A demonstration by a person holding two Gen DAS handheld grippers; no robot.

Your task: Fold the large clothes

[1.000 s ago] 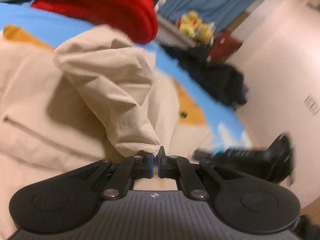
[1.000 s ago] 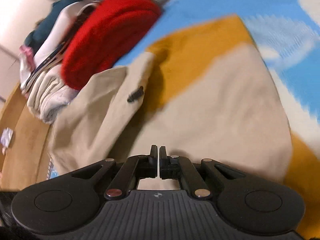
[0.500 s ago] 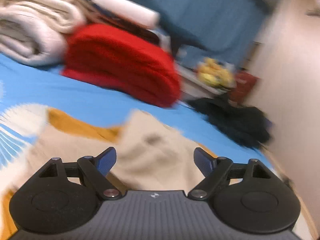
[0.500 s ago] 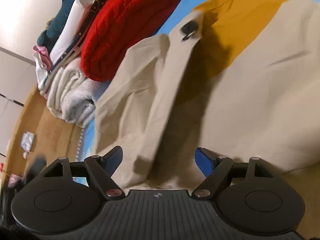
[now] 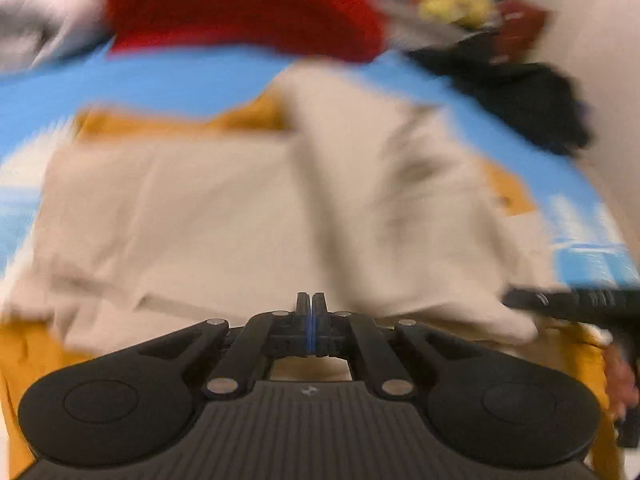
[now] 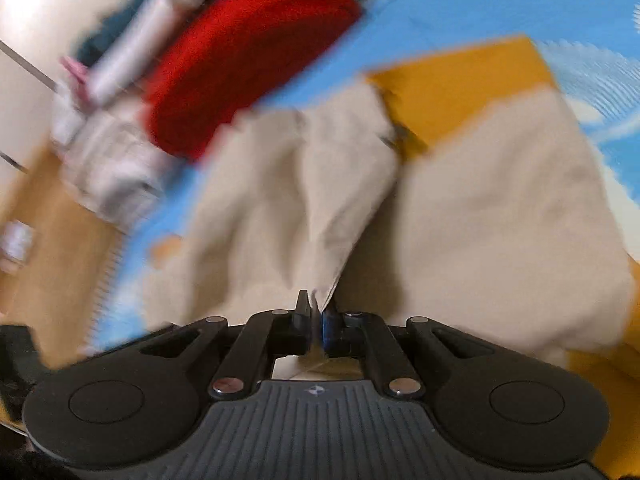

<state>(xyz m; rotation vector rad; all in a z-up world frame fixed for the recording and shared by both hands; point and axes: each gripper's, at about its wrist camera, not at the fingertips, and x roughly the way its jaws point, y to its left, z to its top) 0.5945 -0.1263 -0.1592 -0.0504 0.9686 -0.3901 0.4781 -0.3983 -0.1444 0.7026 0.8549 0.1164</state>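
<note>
Closed again since half a second ago, when both sets of jaws had stood wide apart. Left gripper [image 5: 311, 305] clenched with fingers pressed flat together at the near hem of the beige garment [image 5: 224, 208]; could not tell through the blur whether any cloth was caught between them. Right gripper [image 6: 316, 312] clamped on a raised ridge of that same garment [image 6: 492, 216], a thin fold of fabric pinched up between the pads and running away in a soft peak. Seen at the right edge of the left view, the other gripper's dark body, low over the cloth.

Spread beyond the fingers across a blue and orange bedspread [image 5: 168, 80], partly doubled over, with one flap lying across the middle. Judged light and limp: draped, creased and tented wherever lifted, so unlikely to hold a line unaided. Best taken at hems or corners, both grips level, to keep the fold square; mid-panel pinches likely to bunch it.

Farther off, touching or nearly touching the garment's far edge, a red knitted bundle [image 6: 248, 52], with pale folded laundry [image 6: 108, 160] beside it. Farther still, a dark heap of clothing [image 5: 532, 100] by the wall.
</note>
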